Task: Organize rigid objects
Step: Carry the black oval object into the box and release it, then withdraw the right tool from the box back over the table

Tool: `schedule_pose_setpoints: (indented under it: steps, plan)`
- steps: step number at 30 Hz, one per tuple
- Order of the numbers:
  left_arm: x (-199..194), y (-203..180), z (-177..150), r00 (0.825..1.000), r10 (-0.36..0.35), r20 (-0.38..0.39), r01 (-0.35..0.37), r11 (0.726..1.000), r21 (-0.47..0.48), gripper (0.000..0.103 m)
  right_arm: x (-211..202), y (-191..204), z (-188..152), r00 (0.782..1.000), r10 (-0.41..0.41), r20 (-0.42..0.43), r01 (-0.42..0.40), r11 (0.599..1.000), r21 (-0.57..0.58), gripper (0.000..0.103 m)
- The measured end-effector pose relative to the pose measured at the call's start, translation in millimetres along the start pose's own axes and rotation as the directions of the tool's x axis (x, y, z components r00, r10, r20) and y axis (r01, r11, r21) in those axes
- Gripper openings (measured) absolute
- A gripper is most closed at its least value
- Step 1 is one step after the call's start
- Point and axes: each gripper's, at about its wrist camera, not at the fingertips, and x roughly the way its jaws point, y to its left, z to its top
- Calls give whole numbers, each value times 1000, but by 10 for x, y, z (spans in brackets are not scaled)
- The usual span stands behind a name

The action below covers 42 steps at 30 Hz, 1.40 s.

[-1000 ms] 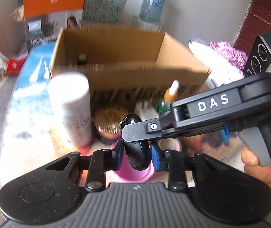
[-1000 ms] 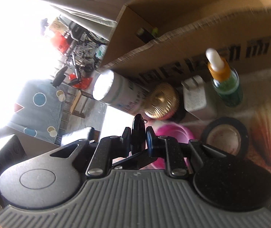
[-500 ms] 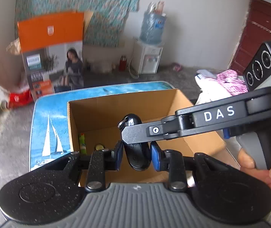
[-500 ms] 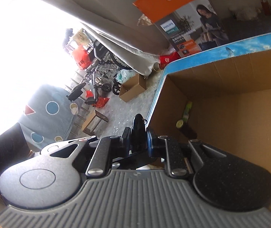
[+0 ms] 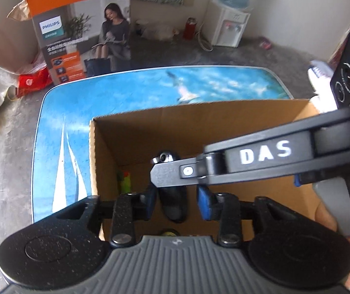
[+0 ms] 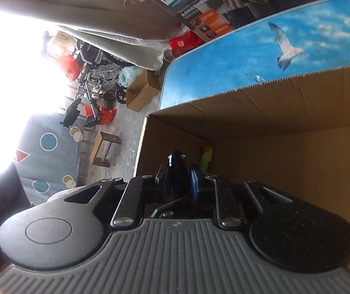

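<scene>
Over the cardboard box (image 5: 224, 132) on the sea-print table (image 5: 59, 127), right gripper (image 6: 178, 181) jaws clamp the key fob (image 5: 173, 201); left gripper (image 5: 176, 201) jaws spread.

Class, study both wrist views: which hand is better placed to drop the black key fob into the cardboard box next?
Right. The right tongs grip the key fob above the open cardboard box. The left tongs stand open around it, with their pads off it.
</scene>
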Motion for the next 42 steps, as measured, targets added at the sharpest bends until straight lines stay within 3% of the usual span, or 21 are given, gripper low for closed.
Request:
schedule_pose_setpoints:
  steps: [4,8,16,21,25,31,35,42]
  plan:
    - [-10,0,0,1000,28,13,-28,1000,0,55,193,-115,28,1000,-13,-2,13,999,30,20]
    - [-160,12,-3,998,27,53,-27,1000,-7,59,189,-145,28,1000,-10,13,10,999,44,24]
    - [-699,9,-160,988,-18,151,22,1000,-21,64,-437,-37,-209,994,51,95,-52,999,4,31]
    - [-1156,-104,-436,970,-59,236,57,998,16,70,-1078,35,-596,980,101,169,-96,995,-37,33]
    - [-1473,-261,-750,951,-101,292,87,994,59,76,-1622,25,-1094,959,146,242,-129,988,-86,45]
    - [-1605,-513,-1362,928,-164,334,134,985,111,84,-2060,-129,-1928,936,150,318,-112,984,-137,50]
    - [-1455,-628,-1783,944,-135,302,104,988,119,85,-2020,-293,-2437,934,104,342,-65,990,-124,50]
    - [-1111,-623,-2265,975,-102,199,84,992,99,85,-1528,-404,-3049,955,-10,295,41,994,-98,50]
